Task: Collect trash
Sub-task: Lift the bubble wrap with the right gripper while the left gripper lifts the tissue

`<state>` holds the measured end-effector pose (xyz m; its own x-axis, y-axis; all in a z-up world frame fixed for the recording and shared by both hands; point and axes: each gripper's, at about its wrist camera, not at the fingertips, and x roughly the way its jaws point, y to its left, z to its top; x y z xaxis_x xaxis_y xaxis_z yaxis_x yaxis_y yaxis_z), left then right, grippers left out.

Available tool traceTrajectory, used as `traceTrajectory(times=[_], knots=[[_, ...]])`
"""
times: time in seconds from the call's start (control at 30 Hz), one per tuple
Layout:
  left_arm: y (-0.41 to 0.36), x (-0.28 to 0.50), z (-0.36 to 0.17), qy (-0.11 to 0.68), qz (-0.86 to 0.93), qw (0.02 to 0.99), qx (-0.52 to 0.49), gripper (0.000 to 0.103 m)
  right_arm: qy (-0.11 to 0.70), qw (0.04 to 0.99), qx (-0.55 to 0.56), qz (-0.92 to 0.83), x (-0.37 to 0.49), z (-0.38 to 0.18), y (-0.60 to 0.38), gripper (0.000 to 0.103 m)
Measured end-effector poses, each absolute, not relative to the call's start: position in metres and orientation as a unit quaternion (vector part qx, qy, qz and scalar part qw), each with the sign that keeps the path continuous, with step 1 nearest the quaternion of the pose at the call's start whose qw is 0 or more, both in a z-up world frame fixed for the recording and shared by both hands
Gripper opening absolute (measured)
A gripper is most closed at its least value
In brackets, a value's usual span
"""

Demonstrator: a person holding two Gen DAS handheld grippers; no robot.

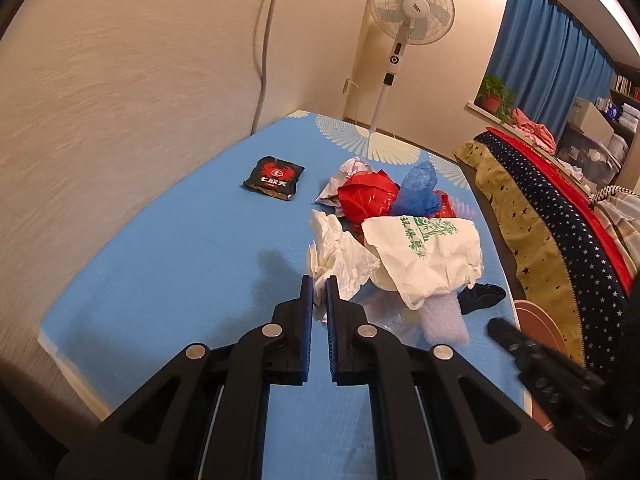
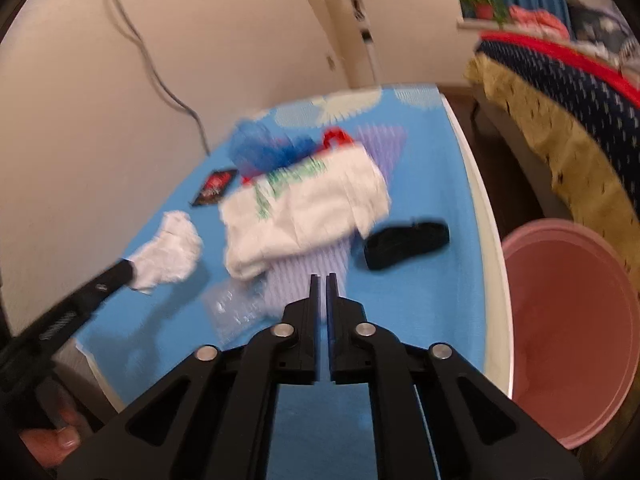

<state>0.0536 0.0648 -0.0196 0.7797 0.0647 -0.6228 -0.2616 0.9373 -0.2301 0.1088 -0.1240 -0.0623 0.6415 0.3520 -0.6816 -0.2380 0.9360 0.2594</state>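
A pile of trash lies on the blue table (image 1: 168,264): a crumpled white tissue (image 1: 340,256), a white bag with green print (image 1: 428,256), a red bag (image 1: 366,196), a blue bag (image 1: 418,188), a black snack packet (image 1: 274,178) and a black cloth (image 1: 480,296). My left gripper (image 1: 319,284) is shut on the white tissue; in the right wrist view it holds the tissue (image 2: 170,252) above the table. My right gripper (image 2: 323,280) is shut and empty, above clear bubble wrap (image 2: 236,312). A pink bin (image 2: 572,332) stands to the right of the table.
A standing fan (image 1: 412,8) is behind the table by the wall. A bed with a starred blanket (image 1: 556,216) lies to the right. Blue curtains (image 1: 548,52), a potted plant (image 1: 496,96) and shelves are at the back right.
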Motion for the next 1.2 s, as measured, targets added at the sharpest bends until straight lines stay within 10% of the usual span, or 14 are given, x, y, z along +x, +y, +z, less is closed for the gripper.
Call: traceTrajectory(times=[0.07, 0.3, 0.57, 1.2], knots=[[0.065, 0.049, -0.019, 0.319, 0.089, 0.930, -0.156, 0.007, 0.397, 0.900, 0.078, 0.164, 0.109, -0.069, -0.122, 0.041], [0.068, 0.047, -0.018, 0.318, 0.091, 0.929, -0.164, 0.007, 0.418, 0.890, 0.078, 0.167, 0.123, -0.085, -0.113, 0.042], [0.067, 0.048, -0.018, 0.317, 0.088, 0.930, -0.165, 0.007, 0.423, 0.886, 0.059, 0.180, 0.125, -0.089, -0.105, 0.010], [0.060, 0.036, 0.001, 0.290, 0.071, 0.941, -0.158, 0.007, 0.300, 0.936, -0.010, 0.187, 0.070, 0.000, -0.119, 0.008]])
